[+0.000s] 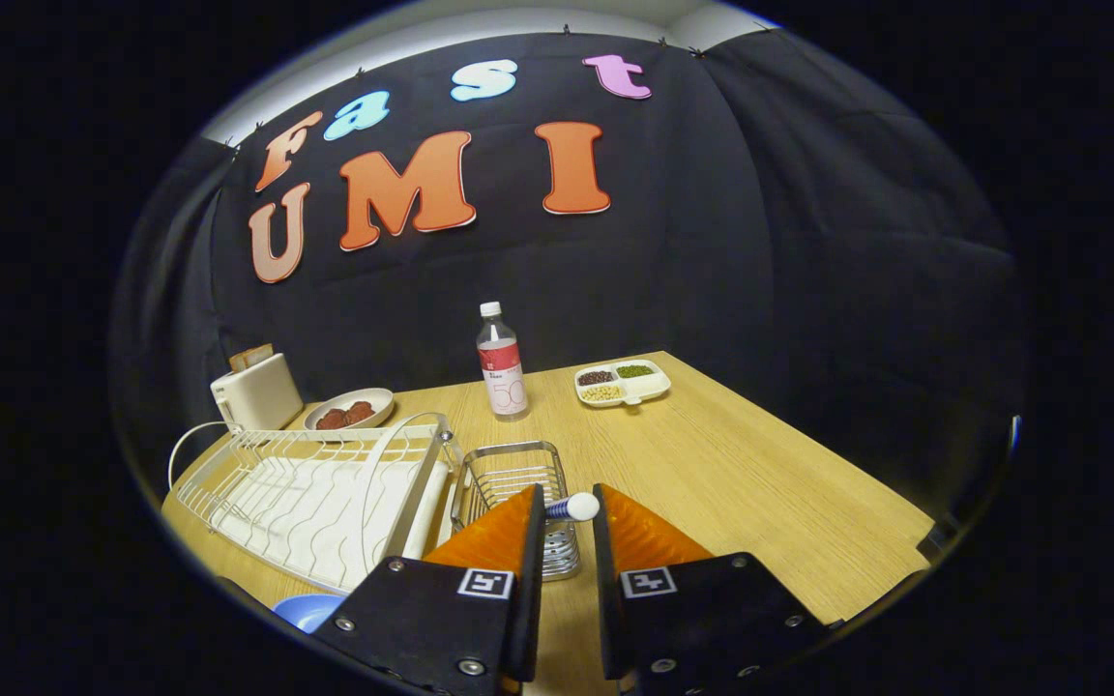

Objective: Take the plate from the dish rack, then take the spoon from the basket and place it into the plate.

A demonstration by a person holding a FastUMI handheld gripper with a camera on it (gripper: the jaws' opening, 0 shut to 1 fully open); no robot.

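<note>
My gripper [569, 499] is shut on the spoon [576, 507]. Its white handle end with blue stripes pokes out between the fingertips, and the rest is hidden by the fingers. The spoon is held over the near right corner of the wire basket [509, 474], which stands just ahead of the fingers. Left of the basket lies the white dish rack [325, 498], with no plate standing in it. The blue plate [306, 611] rests on the table in front of the rack, left of my left finger, only its rim showing.
A water bottle [501, 362] stands behind the basket. A white toaster [257, 391] and a bowl of reddish food [349, 410] are behind the rack. A divided tray of beans [622, 382] sits at the far right of the wooden table [750, 483].
</note>
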